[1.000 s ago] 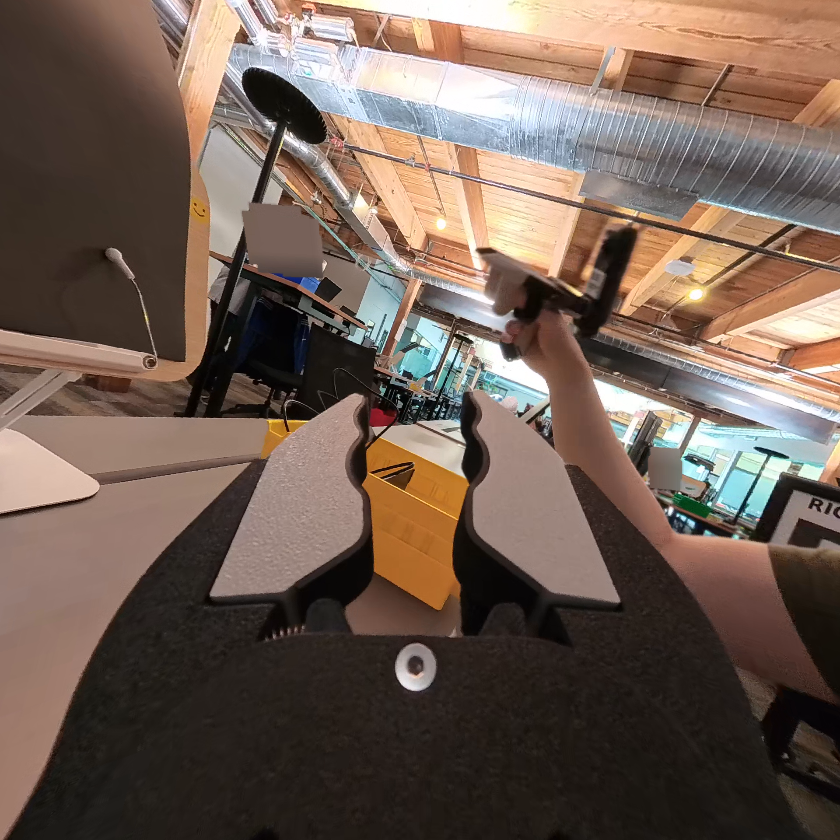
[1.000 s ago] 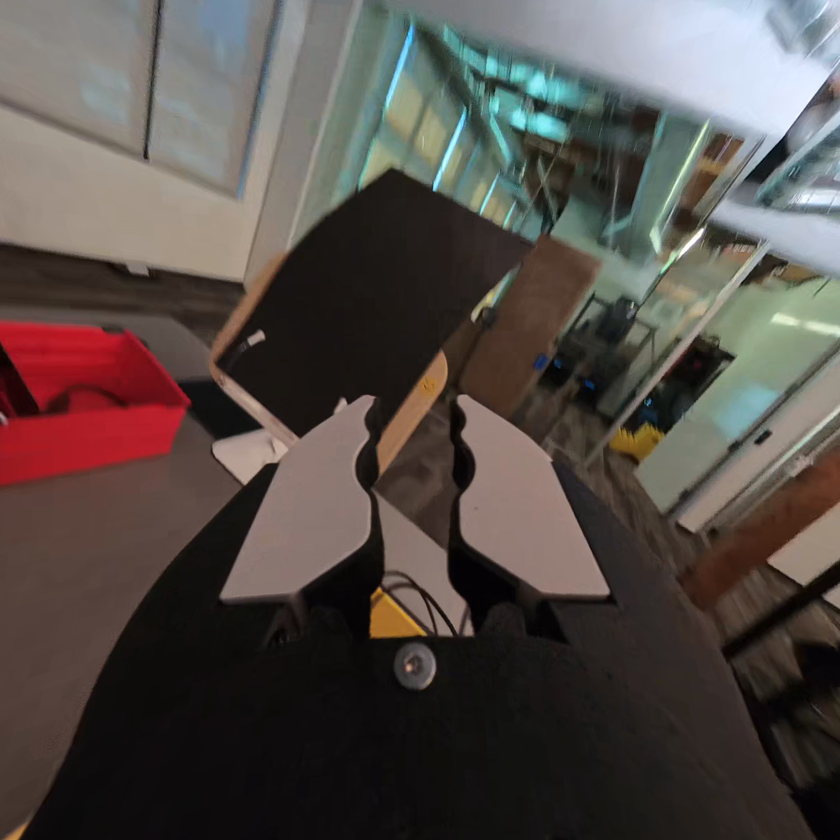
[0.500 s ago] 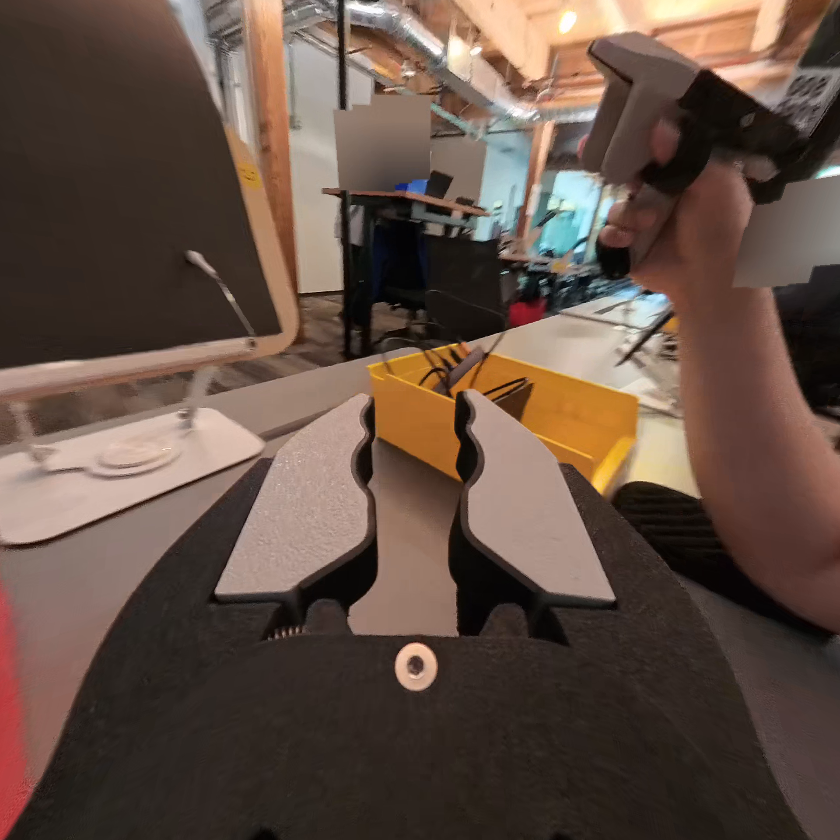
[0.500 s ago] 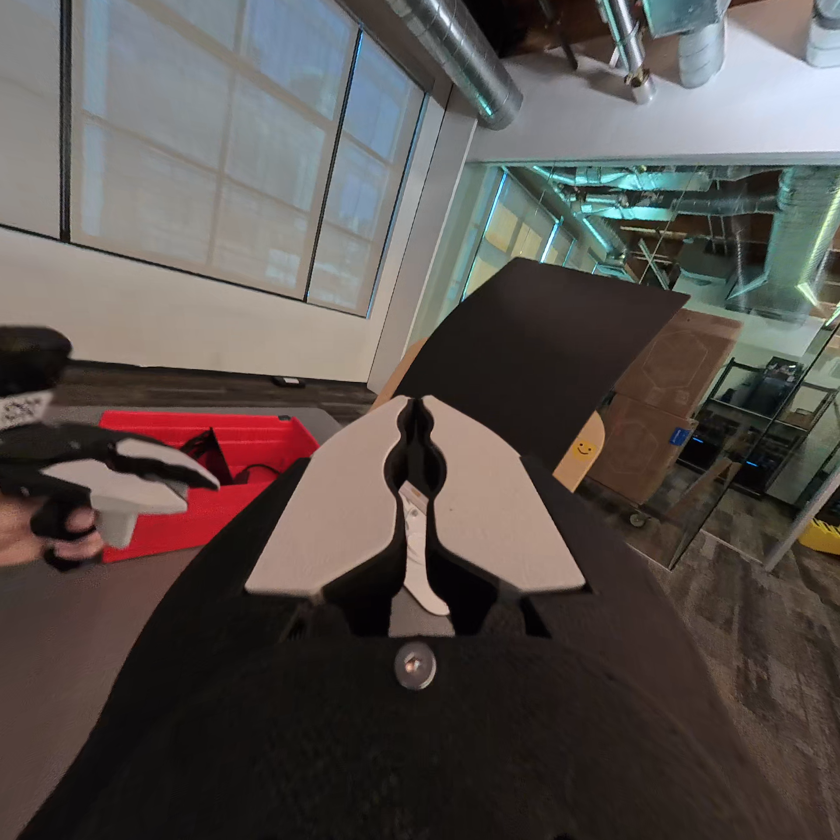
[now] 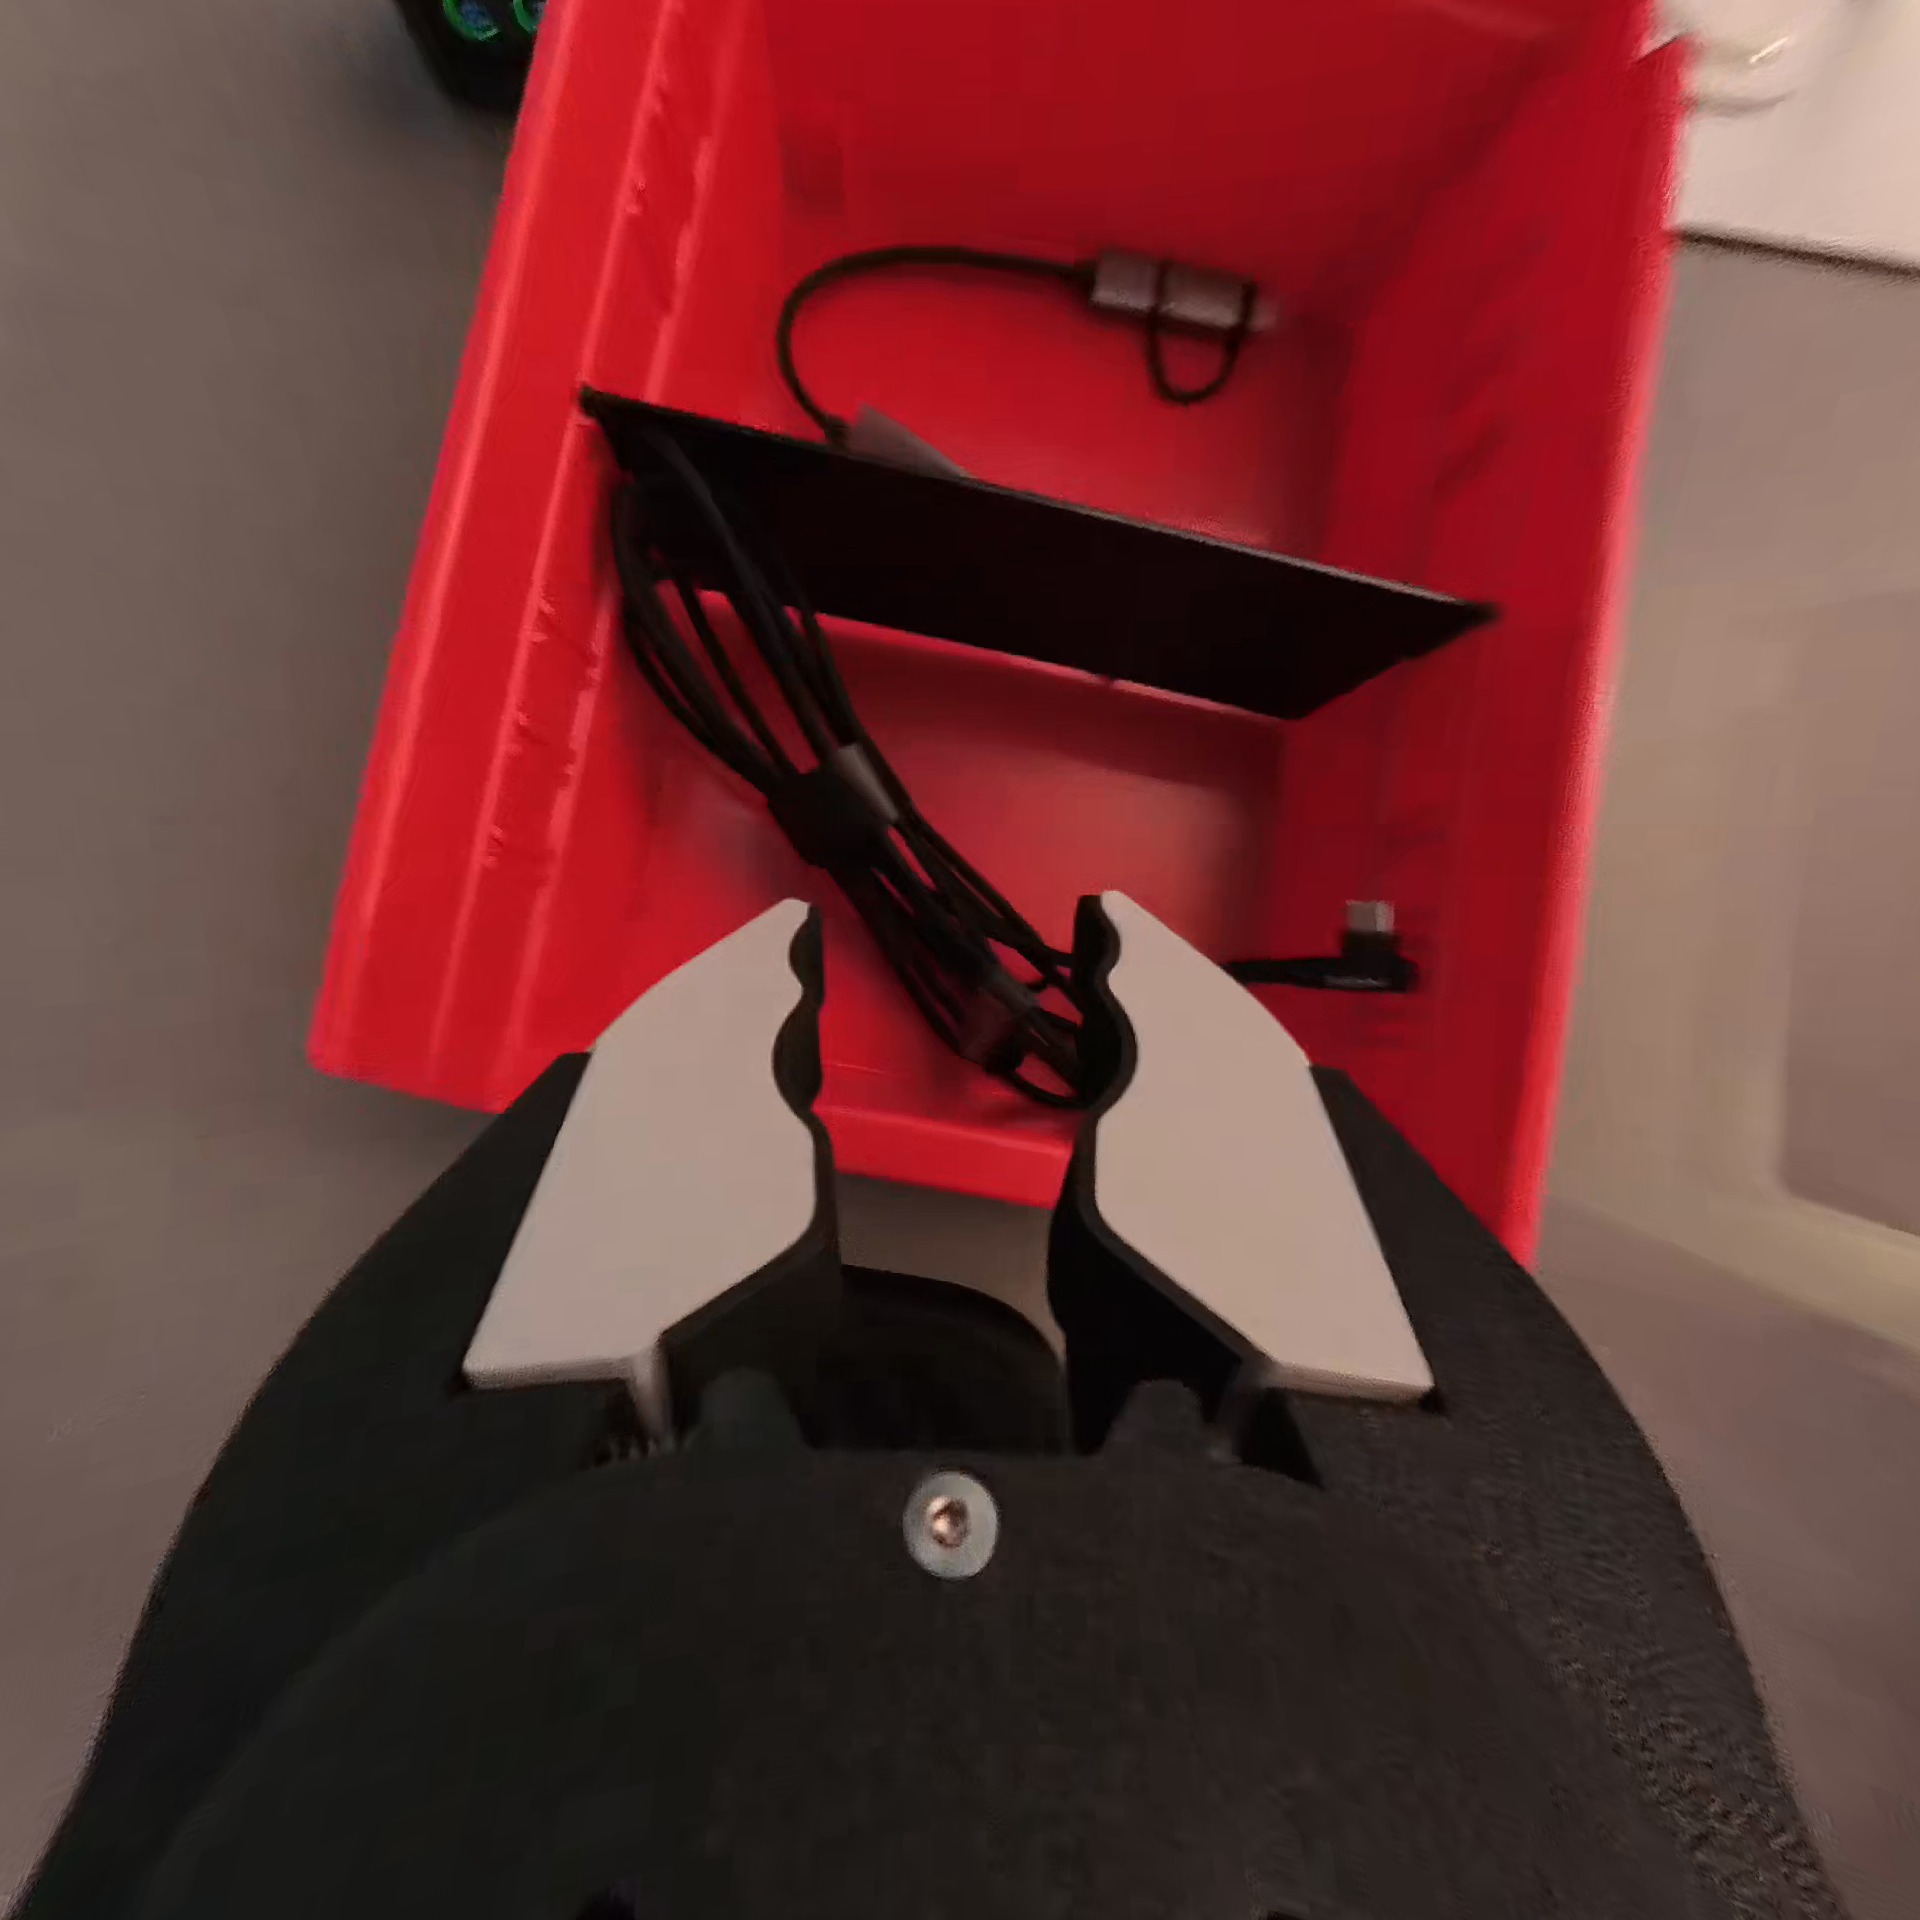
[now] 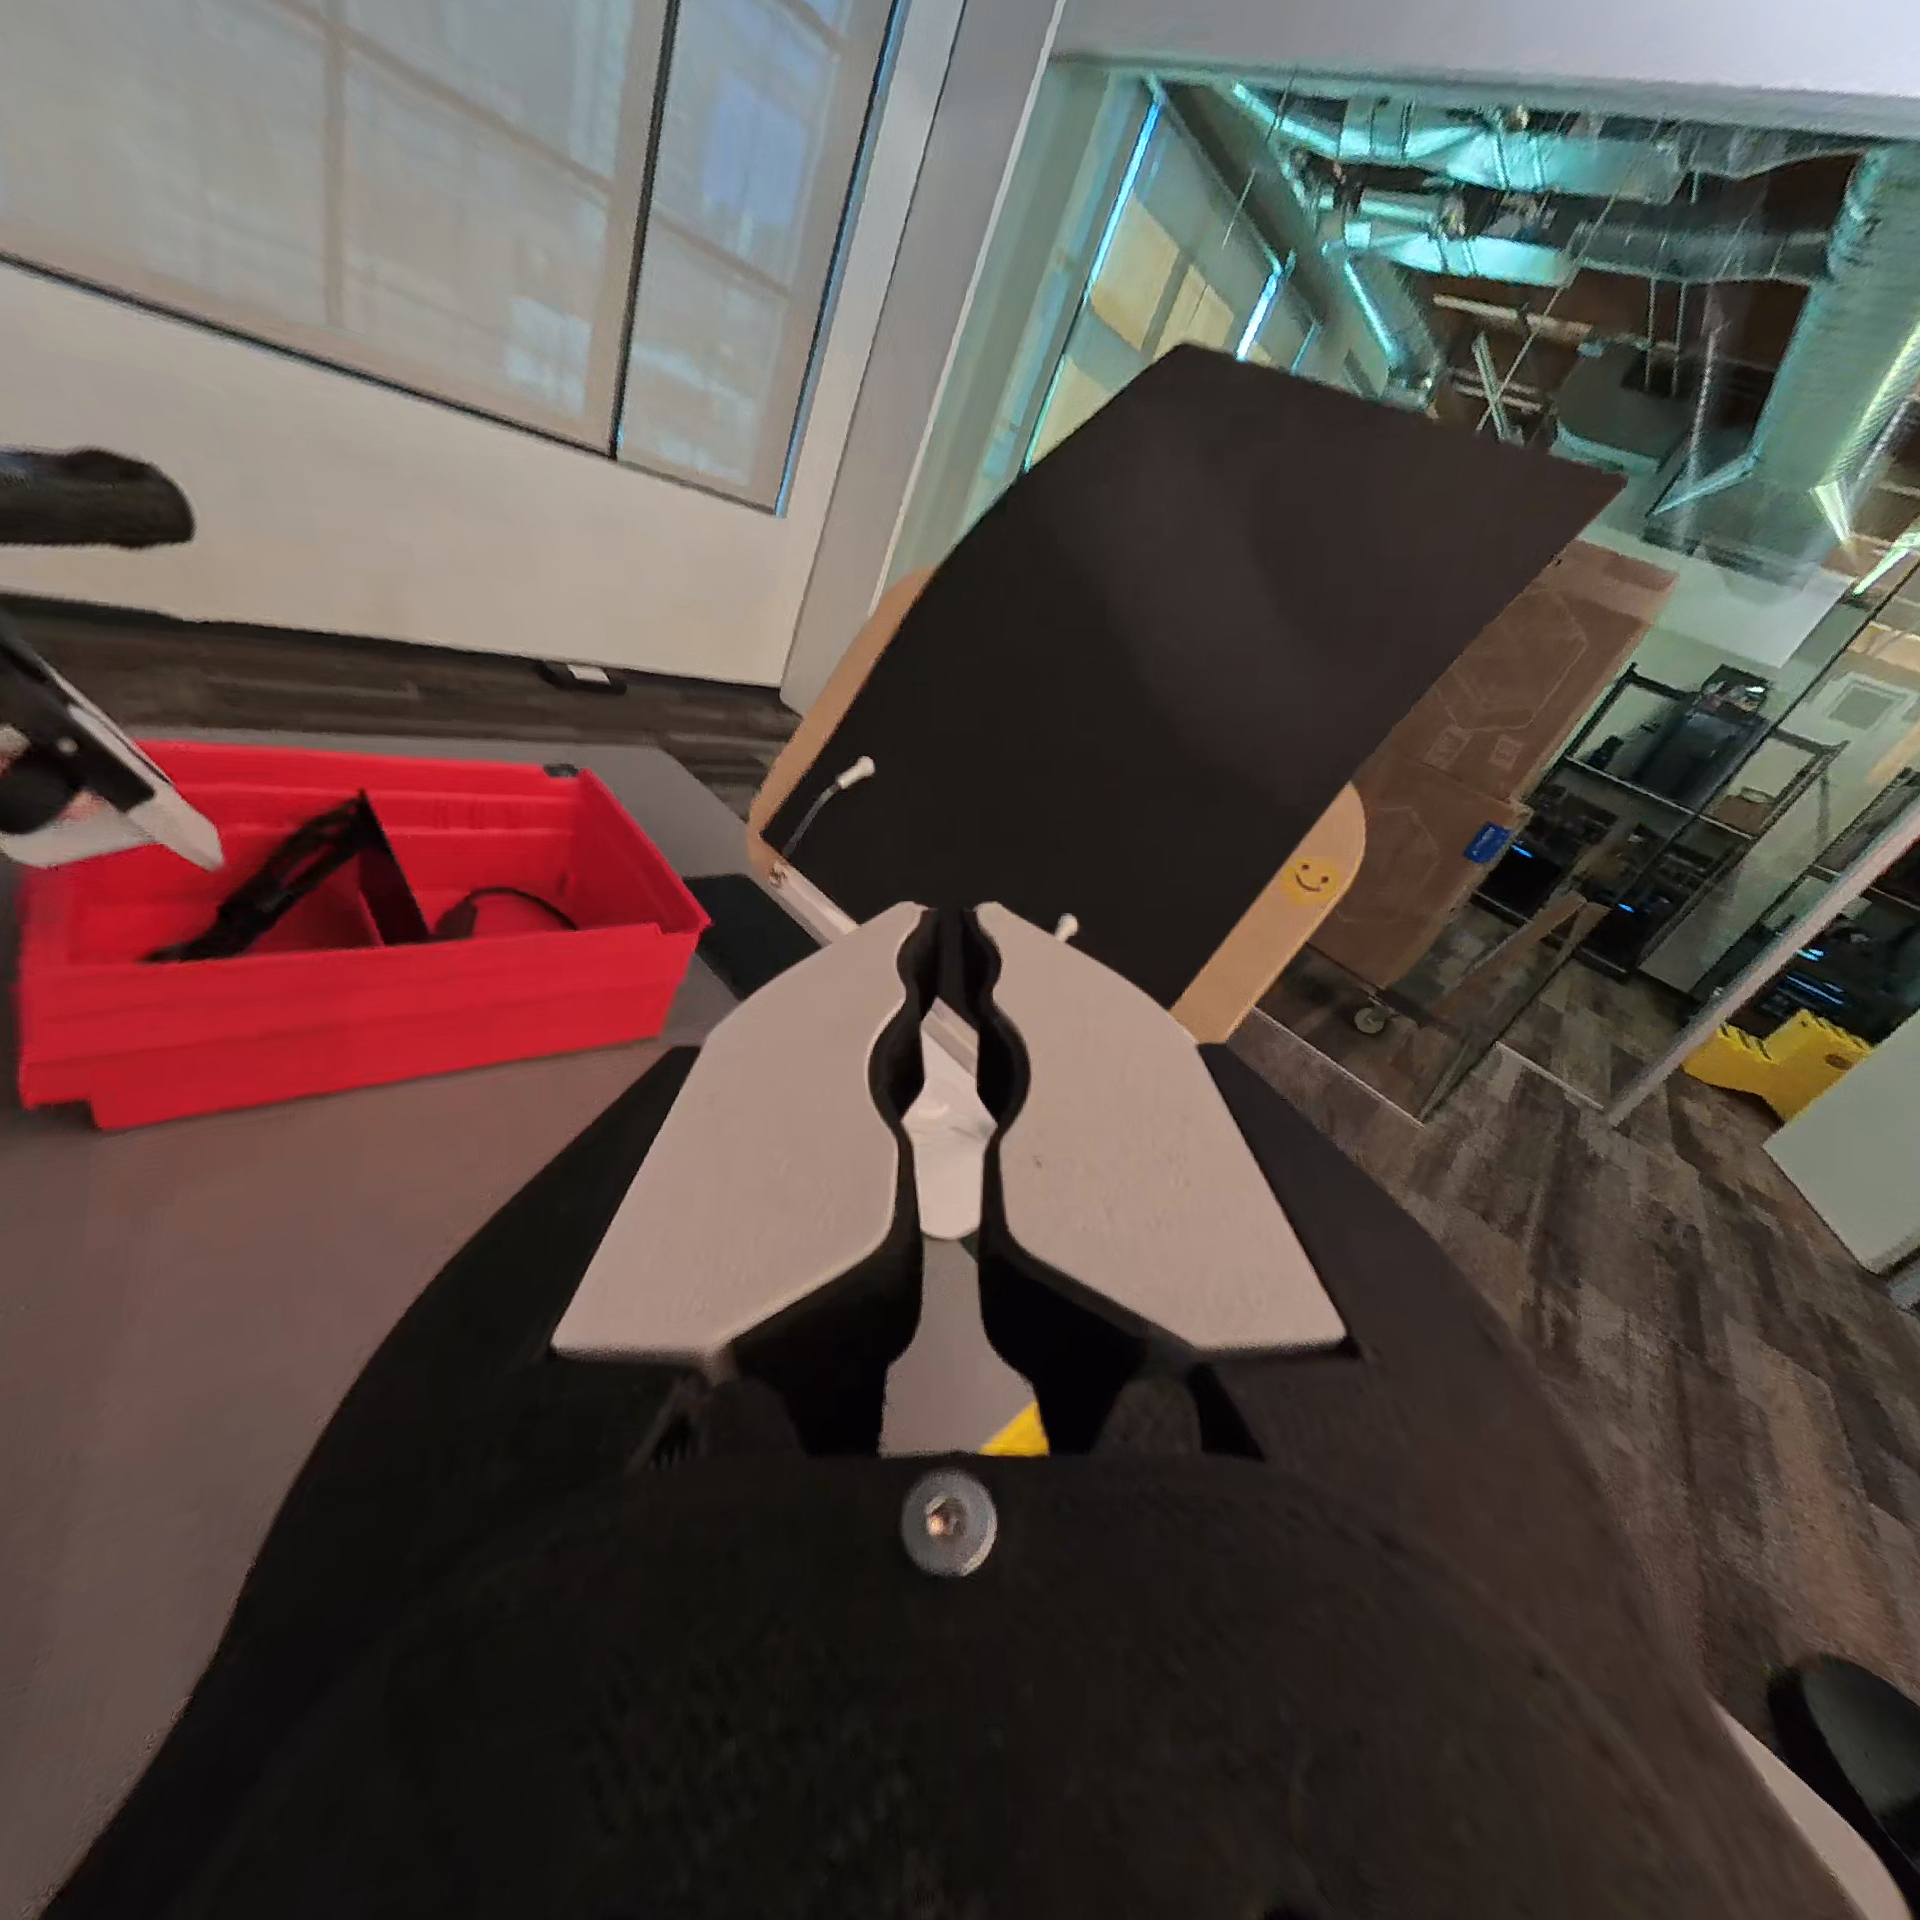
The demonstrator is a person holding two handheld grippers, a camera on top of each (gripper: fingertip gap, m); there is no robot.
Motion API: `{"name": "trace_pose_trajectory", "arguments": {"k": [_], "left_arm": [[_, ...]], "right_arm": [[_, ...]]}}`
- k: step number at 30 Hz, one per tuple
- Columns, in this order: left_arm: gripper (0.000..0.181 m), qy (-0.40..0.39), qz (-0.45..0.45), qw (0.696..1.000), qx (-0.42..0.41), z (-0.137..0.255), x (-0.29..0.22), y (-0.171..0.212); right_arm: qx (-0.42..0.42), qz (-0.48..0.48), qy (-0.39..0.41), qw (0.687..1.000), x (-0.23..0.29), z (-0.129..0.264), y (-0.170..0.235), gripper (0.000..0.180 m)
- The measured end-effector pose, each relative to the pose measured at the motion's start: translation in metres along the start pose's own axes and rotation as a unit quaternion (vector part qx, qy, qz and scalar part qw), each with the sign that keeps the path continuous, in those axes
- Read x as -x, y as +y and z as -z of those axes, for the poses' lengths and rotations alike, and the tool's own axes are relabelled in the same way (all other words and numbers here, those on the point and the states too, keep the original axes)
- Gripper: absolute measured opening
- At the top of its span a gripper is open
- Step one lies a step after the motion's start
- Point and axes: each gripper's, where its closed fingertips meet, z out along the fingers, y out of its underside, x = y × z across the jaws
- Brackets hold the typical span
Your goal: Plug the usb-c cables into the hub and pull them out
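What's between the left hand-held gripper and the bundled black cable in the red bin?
Nothing visible. The left hand-held gripper is open and points down into the near compartment of the red bin, with the bundled black cable lying straight ahead of its fingertips. The black divider sits beyond the bundle, not in the path.

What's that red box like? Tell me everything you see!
The red box is an open, ribbed plastic bin resting on the grey table. A black divider splits it in two. The near part holds a bundled black cable; the far part holds a small grey adapter on a cable. The left hand-held gripper hovers over it, open.
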Motion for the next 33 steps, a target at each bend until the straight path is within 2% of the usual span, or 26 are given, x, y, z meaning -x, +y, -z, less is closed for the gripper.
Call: {"name": "trace_pose_trajectory", "arguments": {"k": [2, 4, 7, 10, 12, 16, 21, 28, 31, 33], "left_arm": [[0.056, -0.055, -0.003, 0.998, 0.038, -0.015, 0.013, 0.000], [0.070, -0.060, 0.015, 0.996, 0.065, -0.031, 0.013, 0.000], [0.073, -0.086, 0.020, 0.990, 0.108, -0.054, 0.018, 0.007], [0.065, -0.104, 0.017, 0.982, 0.157, -0.071, 0.024, 0.020], [0.044, -0.088, 0.018, 0.983, 0.162, -0.077, 0.022, 0.021], [0.036, -0.083, 0.000, 0.984, 0.160, -0.072, 0.024, 0.019], [0.029, -0.125, -0.042, 0.989, 0.060, -0.028, 0.035, -0.018], [0.029, -0.194, -0.142, 0.968, -0.069, 0.084, 0.019, -0.075], [0.030, -0.106, -0.232, 0.961, -0.107, 0.116, -0.049, -0.084], [0.030, -0.018, -0.312, 0.944, -0.103, 0.117, -0.114, -0.073]], "right_arm": [[0.031, 0.031, 0.005, 0.999, 0.001, -0.003, 0.010, 0.005], [0.061, 0.052, 0.010, 0.997, 0.000, -0.004, 0.019, 0.005], [0.070, 0.054, 0.008, 0.996, -0.001, -0.003, 0.022, 0.005], [0.057, 0.047, 0.000, 0.997, 0.000, 0.000, 0.017, 0.005], [0.050, 0.043, -0.005, 0.998, 0.000, 0.003, 0.015, 0.005], [0.023, 0.028, -0.011, 0.999, -0.003, 0.010, 0.005, 0.004], [0.003, 0.031, 0.000, 1.000, -0.007, 0.019, -0.004, 0.004], [0.004, 0.053, 0.006, 0.999, -0.006, 0.019, -0.005, 0.003], [0.005, 0.076, 0.012, 0.997, -0.006, 0.020, -0.006, 0.003], [0.003, 0.080, 0.012, 0.997, -0.006, 0.021, -0.008, 0.003]]}}
